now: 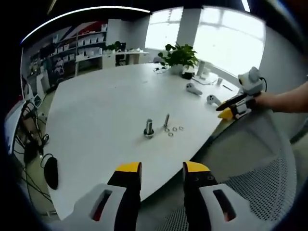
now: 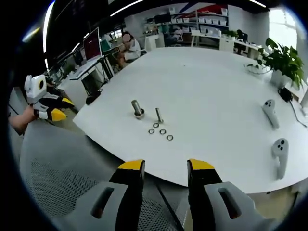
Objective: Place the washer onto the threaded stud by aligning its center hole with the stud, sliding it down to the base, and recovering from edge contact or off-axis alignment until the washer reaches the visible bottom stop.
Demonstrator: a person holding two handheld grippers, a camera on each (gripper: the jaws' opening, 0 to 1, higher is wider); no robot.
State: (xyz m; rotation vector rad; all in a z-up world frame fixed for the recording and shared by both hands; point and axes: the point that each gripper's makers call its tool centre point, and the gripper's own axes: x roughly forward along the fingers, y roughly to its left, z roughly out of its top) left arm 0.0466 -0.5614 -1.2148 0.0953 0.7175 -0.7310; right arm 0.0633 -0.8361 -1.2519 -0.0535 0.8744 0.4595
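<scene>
On the table (image 2: 211, 86), four washers (image 2: 162, 131) lie beside the stud (image 2: 158, 115); thin, stiff, slippery metal, so I'd pinch one by its rim. My left tool (image 1: 162, 169) and right tool (image 2: 166, 167) gape empty

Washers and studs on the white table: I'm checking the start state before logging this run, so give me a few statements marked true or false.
1. Four washers lie loose on the table beside the thin stud. True.
2. A washer is held in the right hand-held gripper. False: its jaws are open and empty.
3. The thick stud stands upright. True.
4. The left hand-held gripper is touching the studs. False: it is off the table edge, open.
</scene>
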